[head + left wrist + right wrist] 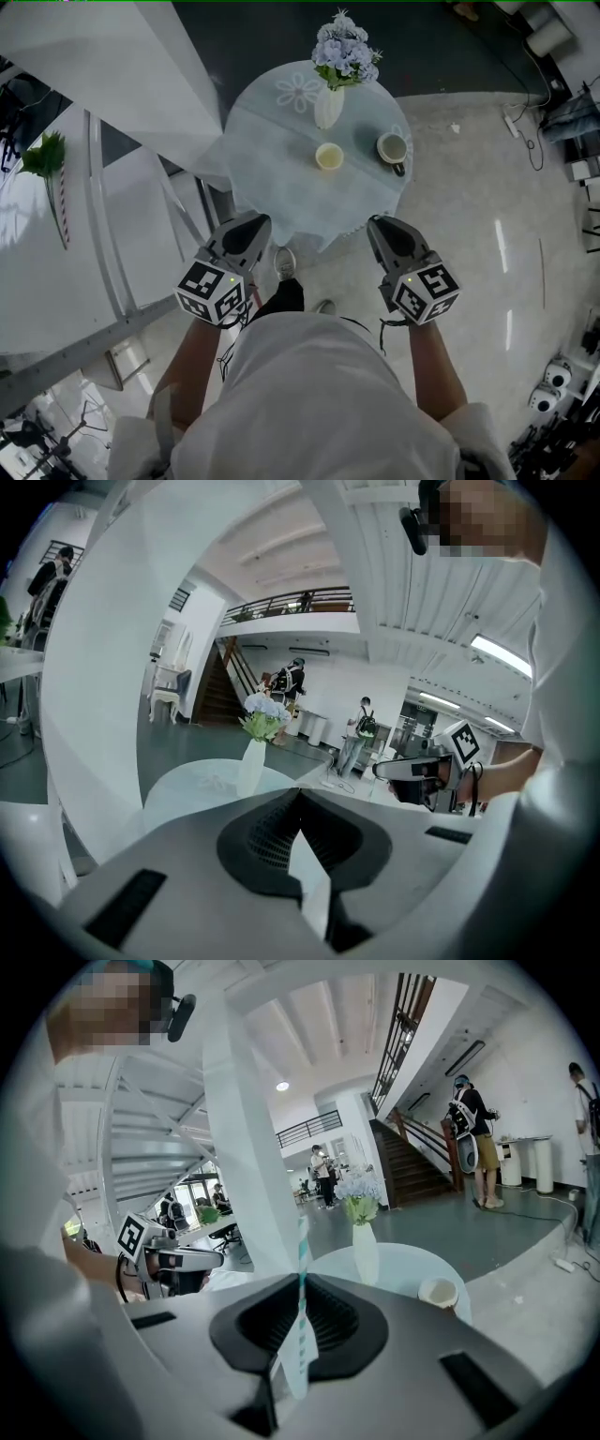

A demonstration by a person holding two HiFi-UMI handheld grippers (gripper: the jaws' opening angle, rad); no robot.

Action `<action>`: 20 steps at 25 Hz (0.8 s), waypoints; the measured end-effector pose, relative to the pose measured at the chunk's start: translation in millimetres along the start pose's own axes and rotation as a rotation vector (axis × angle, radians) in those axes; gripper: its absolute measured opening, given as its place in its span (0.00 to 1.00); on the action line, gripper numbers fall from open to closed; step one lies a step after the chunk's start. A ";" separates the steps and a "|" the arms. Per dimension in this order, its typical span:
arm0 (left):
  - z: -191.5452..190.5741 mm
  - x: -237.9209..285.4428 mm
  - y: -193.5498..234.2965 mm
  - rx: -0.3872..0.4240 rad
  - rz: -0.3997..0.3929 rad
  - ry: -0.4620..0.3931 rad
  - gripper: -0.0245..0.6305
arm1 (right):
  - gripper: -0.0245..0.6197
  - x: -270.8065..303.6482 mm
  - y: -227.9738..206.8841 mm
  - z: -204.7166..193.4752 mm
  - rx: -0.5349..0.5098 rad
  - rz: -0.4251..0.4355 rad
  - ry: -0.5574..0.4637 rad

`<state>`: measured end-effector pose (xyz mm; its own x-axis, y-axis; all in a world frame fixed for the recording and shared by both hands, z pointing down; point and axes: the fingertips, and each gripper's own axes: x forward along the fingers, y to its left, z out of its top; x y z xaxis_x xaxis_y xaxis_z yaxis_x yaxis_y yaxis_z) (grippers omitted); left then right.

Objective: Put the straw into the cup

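- A round table under a pale white cloth (272,159) stands just ahead of the left gripper (251,225) and right gripper (382,227).
- A white vase of pale blue flowers (328,108) stands farthest from both.
- A small cream cup (329,157) sits nearer, between them.
- A grey mug (392,148) sits ahead of the right gripper.

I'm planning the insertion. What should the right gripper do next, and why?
Probably move the right gripper forward over the pale cup: its jaws are shut on the striped straw, yet it hangs at the table's near edge.

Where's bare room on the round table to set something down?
Bare: the table's left half, left of the vase and small cup, and the near strip in front of the cup. Crowded: vase, cup and mug toward centre-right.
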<state>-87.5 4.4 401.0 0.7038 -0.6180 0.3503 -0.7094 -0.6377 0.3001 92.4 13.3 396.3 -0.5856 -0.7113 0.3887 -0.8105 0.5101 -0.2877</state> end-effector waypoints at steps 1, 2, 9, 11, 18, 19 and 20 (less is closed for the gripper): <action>3.6 2.5 5.6 -0.001 -0.006 0.000 0.07 | 0.10 5.9 -0.4 3.2 0.001 -0.004 0.001; 7.2 4.9 11.2 -0.003 -0.012 -0.001 0.07 | 0.10 11.7 -0.8 6.3 0.002 -0.008 0.002; 30.2 20.2 42.9 -0.026 -0.046 -0.024 0.07 | 0.10 45.4 -3.9 24.5 0.001 -0.036 0.000; 34.2 24.2 48.3 -0.029 -0.054 -0.027 0.07 | 0.10 51.9 -4.7 29.1 0.001 -0.045 -0.003; 39.1 36.3 57.2 -0.034 -0.075 -0.024 0.07 | 0.10 63.6 -12.1 33.8 0.004 -0.067 -0.001; 38.9 37.4 58.1 -0.035 -0.073 -0.022 0.07 | 0.10 64.4 -13.7 33.1 0.005 -0.067 0.004; 38.5 38.5 59.0 -0.035 -0.071 -0.019 0.07 | 0.10 64.9 -15.5 32.3 0.005 -0.068 0.008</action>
<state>-100.9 -74.7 398.0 0.7528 -0.5806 0.3102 -0.6583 -0.6640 0.3547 67.1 -56.4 397.7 -0.5295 -0.7401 0.4145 -0.8483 0.4584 -0.2652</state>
